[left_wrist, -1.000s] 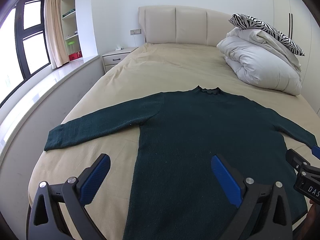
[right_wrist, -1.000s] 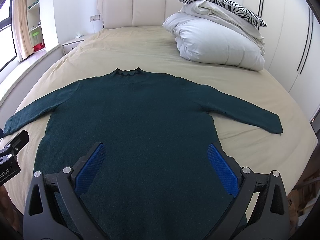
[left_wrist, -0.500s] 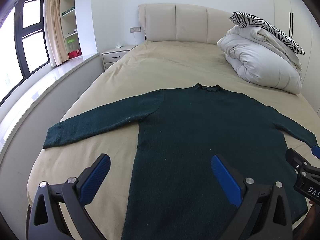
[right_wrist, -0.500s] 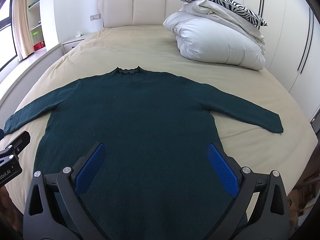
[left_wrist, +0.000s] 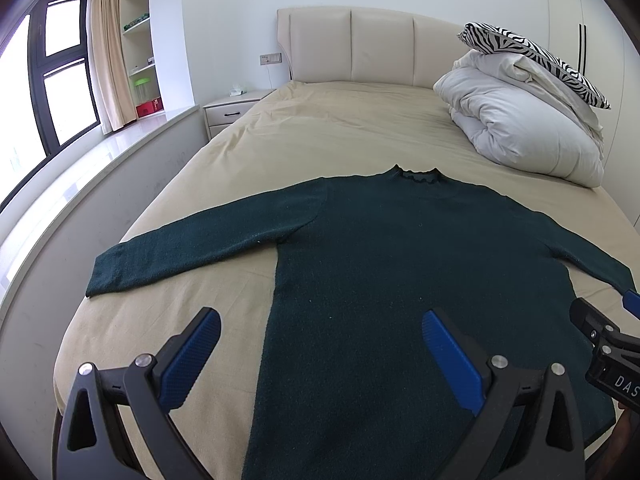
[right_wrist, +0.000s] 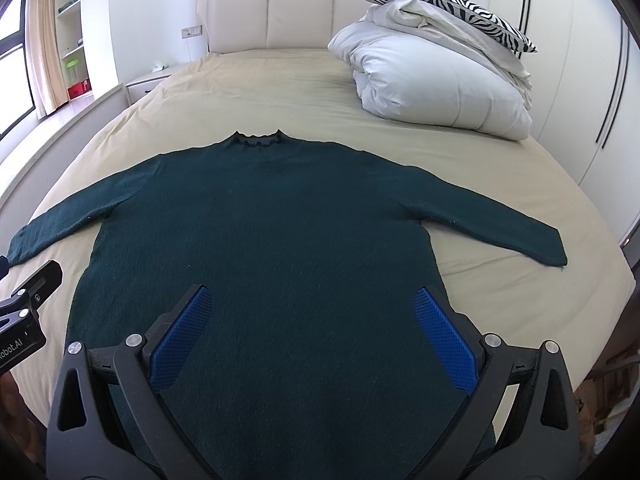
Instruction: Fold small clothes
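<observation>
A dark green sweater lies flat on the beige bed, collar toward the headboard, both sleeves spread out sideways. My left gripper hovers open above the sweater's lower left side, nothing between its blue pads. My right gripper hangs open over the lower middle of the sweater, also holding nothing. Each gripper shows at the edge of the other's view: the right one and the left one.
A folded white duvet with a zebra pillow on top sits at the bed's far right. A nightstand and window ledge run along the left. Wardrobe doors stand on the right.
Both grippers have drifted slightly back and up, so the sweater sits a little lower in view. Neither has touched the cloth, and both stay open.
</observation>
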Demonstrator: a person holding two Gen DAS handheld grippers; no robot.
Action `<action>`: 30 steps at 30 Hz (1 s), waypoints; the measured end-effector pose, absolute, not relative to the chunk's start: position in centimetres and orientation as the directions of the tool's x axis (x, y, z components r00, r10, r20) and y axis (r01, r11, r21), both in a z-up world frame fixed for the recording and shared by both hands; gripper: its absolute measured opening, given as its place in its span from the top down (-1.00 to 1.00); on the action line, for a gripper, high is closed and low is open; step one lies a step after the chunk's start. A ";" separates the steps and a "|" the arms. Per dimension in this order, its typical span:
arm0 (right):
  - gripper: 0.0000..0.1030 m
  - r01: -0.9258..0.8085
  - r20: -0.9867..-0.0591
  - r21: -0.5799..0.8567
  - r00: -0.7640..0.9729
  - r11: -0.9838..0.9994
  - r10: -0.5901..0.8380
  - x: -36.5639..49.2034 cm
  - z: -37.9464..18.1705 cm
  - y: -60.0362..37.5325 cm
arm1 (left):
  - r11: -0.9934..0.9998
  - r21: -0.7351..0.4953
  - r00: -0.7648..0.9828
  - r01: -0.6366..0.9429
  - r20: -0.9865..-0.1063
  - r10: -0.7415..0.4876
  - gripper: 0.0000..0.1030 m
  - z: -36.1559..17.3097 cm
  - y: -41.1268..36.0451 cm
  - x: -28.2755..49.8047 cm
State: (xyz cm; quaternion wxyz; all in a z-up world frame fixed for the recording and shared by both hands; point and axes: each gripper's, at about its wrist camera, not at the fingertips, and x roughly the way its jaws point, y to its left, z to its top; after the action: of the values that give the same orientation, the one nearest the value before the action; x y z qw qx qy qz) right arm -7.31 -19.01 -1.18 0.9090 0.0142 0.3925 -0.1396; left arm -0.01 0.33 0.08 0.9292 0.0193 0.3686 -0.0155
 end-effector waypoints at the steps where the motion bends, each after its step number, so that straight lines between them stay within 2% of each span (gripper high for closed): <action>1: -1.00 0.265 -0.718 -0.084 0.652 0.960 -0.243 -7.3 -1.2 -19.0 | 0.999 0.025 0.728 0.043 -0.686 -0.014 -1.00 0.1 0.3 0.0; 30: -1.00 0.266 -0.732 -0.064 0.642 0.962 -0.226 -7.0 -2.2 -19.6 | 0.999 0.007 0.713 0.044 -0.701 -0.027 -1.00 -0.6 0.3 -0.1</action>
State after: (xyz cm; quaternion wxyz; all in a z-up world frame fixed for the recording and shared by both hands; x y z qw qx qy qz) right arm -6.97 -19.61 -2.16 0.9058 0.0247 0.4004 -0.1359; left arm -0.09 0.34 -0.59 0.9254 0.0113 0.3783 -0.0191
